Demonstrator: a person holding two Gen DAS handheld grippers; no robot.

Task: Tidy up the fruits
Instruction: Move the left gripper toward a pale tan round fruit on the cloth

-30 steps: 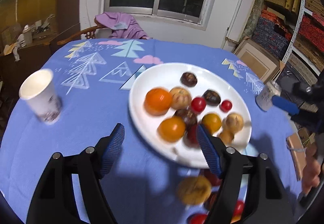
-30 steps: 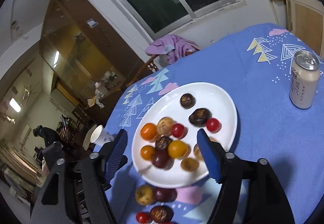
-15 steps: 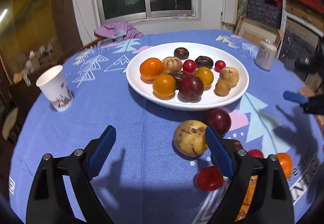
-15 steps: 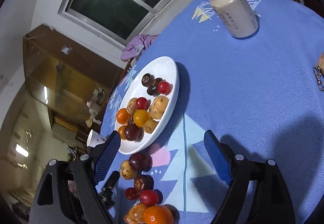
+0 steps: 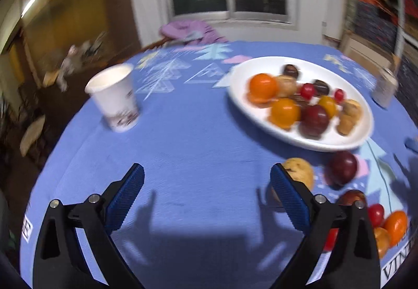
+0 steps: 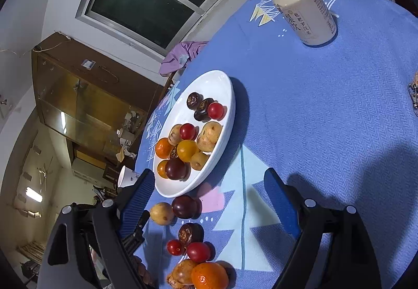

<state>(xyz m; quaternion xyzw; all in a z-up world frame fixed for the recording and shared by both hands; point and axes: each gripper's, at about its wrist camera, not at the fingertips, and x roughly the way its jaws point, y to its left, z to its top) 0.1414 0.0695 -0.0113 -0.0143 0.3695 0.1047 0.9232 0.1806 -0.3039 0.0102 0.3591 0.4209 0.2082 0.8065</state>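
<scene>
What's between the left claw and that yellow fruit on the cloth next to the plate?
Nothing visible. The left claw is open and empty over bare cloth, and the yellow fruit lies just past its right finger, beside a dark plum, short of the plate.

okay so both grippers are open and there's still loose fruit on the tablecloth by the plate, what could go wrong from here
The round loose fruit, such as the dark plum and yellow fruit, could roll off if a finger nudges it. The white plate is already crowded, so added pieces may knock others out. The paper cup and drink can stand on the table and might tip if a swinging arm clips them.
</scene>
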